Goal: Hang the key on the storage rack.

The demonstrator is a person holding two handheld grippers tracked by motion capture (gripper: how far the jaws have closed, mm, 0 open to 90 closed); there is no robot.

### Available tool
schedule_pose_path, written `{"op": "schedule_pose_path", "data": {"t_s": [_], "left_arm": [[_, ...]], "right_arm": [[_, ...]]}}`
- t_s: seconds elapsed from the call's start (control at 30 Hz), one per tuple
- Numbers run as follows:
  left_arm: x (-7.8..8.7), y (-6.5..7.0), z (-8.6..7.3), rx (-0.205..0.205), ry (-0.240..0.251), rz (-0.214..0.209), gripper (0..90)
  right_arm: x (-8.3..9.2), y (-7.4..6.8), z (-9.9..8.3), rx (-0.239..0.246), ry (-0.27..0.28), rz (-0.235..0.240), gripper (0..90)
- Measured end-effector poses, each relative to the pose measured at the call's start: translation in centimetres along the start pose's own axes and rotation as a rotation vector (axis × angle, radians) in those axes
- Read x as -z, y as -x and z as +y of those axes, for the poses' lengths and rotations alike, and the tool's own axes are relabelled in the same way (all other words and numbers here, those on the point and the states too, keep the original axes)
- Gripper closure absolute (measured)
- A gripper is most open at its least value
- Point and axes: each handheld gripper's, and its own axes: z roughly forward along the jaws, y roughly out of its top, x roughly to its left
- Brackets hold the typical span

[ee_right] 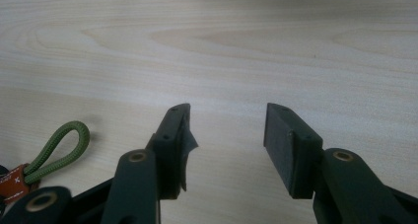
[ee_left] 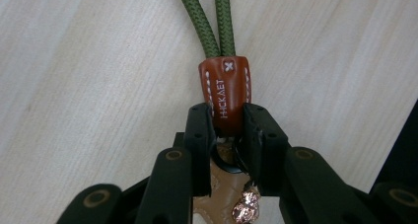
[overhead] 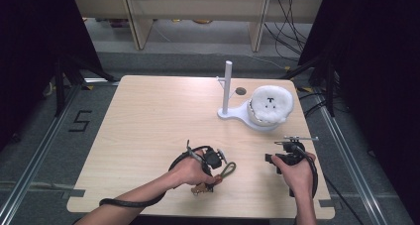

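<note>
The left hand-held gripper (ee_left: 227,128) is clenched on the brown leather tab (ee_left: 226,91) of a keychain; its green cord loop (ee_left: 209,17) runs forward from the jaws and lies flat on the bench (overhead: 148,121). The right hand-held gripper (ee_right: 226,135) stands released, its jaws apart over bare wood, with the cord loop to its left.

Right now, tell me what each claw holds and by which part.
Left claw grips the keychain strap by its brown leather tab, below the green cord loop. Right claw holds nothing.
</note>
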Motion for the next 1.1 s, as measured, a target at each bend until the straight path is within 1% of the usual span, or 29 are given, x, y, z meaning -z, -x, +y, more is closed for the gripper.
{"op": "schedule_pose_path", "data": {"t_s": [0.03,0.07,0.1,0.13,0.17,0.2,0.23,0.27,0.3,0.33,0.37,0.4,0.43,0.47,0.5,0.57,0.6,0.63,0.67,0.7,0.73,0.77,0.83,0.87,0.9,0.93,1.0,1.03,1.1], "left_arm": [[0.0,0.0,-0.1,0.002,0.009,-0.002,73.1],[0.0,0.0,-0.2,-0.001,0.016,-0.001,73.1],[0.0,0.0,-0.3,-0.004,0.026,0.001,73.2],[0.0,0.1,-0.4,-0.010,0.033,0.007,73.3],[0.0,0.2,-0.5,0.002,0.055,0.007,73.3],[0.0,0.2,-0.6,0.006,0.064,0.005,73.4],[0.2,0.2,-0.7,-0.005,0.066,0.003,73.4],[0.3,0.1,-0.8,-0.009,0.081,-0.001,73.4],[0.3,0.1,-0.9,-0.004,0.093,-0.002,73.5],[0.4,0.0,-1.1,-0.007,0.110,-0.001,73.6],[0.5,-0.1,-1.2,-0.007,0.123,-0.002,73.5],[0.6,-0.1,-1.4,-0.009,0.134,0.003,73.5],[0.7,-0.2,-1.5,-0.011,0.150,-0.001,73.6],[0.8,-0.3,-1.7,-0.018,0.160,-0.002,73.6],[0.8,-0.3,-1.9,-0.014,0.176,-0.001,73.6],[1.0,-0.4,-2.2,-0.026,0.198,0.004,73.6],[1.0,-0.4,-2.3,-0.024,0.209,0.006,73.6],[1.1,-0.5,-2.5,-0.021,0.229,0.006,73.7],[1.3,-0.5,-2.6,-0.032,0.236,0.014,73.7],[1.3,-0.6,-2.7,-0.034,0.248,0.016,73.7],[1.3,-0.4,-2.9,-0.002,0.291,0.014,73.7],[1.4,-0.5,-3.0,-0.012,0.297,0.017,73.7],[1.8,-0.8,-3.3,-0.018,0.316,0.023,73.7],[1.9,-0.9,-3.5,-0.013,0.327,0.023,73.7],[2.1,-1.0,-3.7,-0.015,0.336,0.030,73.7],[2.3,-1.1,-3.8,-0.009,0.343,0.030,73.7],[2.7,-1.4,-4.1,-0.011,0.353,0.035,73.7],[2.9,-1.4,-4.2,0.000,0.357,0.034,73.7],[3.3,-1.6,-4.5,-0.004,0.367,0.043,73.7]], "right_arm": [[0.1,-0.1,0.0,-0.008,-0.003,0.012,53.4],[0.1,0.0,0.0,-0.002,-0.001,0.009,53.4],[0.1,0.0,0.0,-0.007,0.002,-0.003,53.4],[0.1,0.0,0.0,-0.011,0.002,0.000,53.4],[0.1,0.0,0.0,-0.010,0.003,0.001,53.3],[0.1,0.0,0.0,-0.010,0.005,0.000,53.3],[0.2,0.0,0.0,-0.010,0.001,0.013,53.2],[0.2,0.0,0.0,-0.009,0.005,0.007,53.2],[0.3,0.0,0.0,-0.021,0.005,0.006,53.1],[0.3,0.0,0.0,-0.022,0.007,0.009,53.1],[0.2,0.3,0.0,-0.003,0.027,0.027,53.0],[0.3,0.3,0.0,-0.005,0.030,0.027,53.0],[0.2,0.4,0.0,-0.005,0.037,0.015,52.9],[0.2,0.5,0.0,-0.006,0.038,0.016,52.9],[0.3,0.6,0.0,0.002,0.041,0.032,52.8],[0.5,0.6,0.0,-0.008,0.047,0.023,52.6],[0.4,0.7,0.0,0.002,0.053,0.026,52.5],[0.4,0.7,0.0,-0.005,0.053,0.025,52.5],[0.4,0.7,0.0,-0.007,0.058,0.013,52.5],[0.4,0.7,0.0,-0.008,0.059,0.010,52.5],[0.4,0.7,0.0,-0.010,0.058,0.011,52.4],[0.4,0.7,0.0,-0.011,0.058,0.011,52.3],[0.4,0.7,0.0,-0.013,0.061,0.016,52.1],[0.4,0.7,0.0,-0.019,0.060,0.022,52.1],[0.4,0.7,0.0,-0.018,0.062,0.011,52.1],[0.4,0.7,0.0,-0.017,0.063,0.011,52.0],[0.4,0.7,0.0,-0.020,0.065,0.005,52.0],[0.5,0.6,0.0,-0.024,0.063,0.018,52.0],[0.6,0.7,0.0,-0.024,0.063,0.024,51.9]]}}
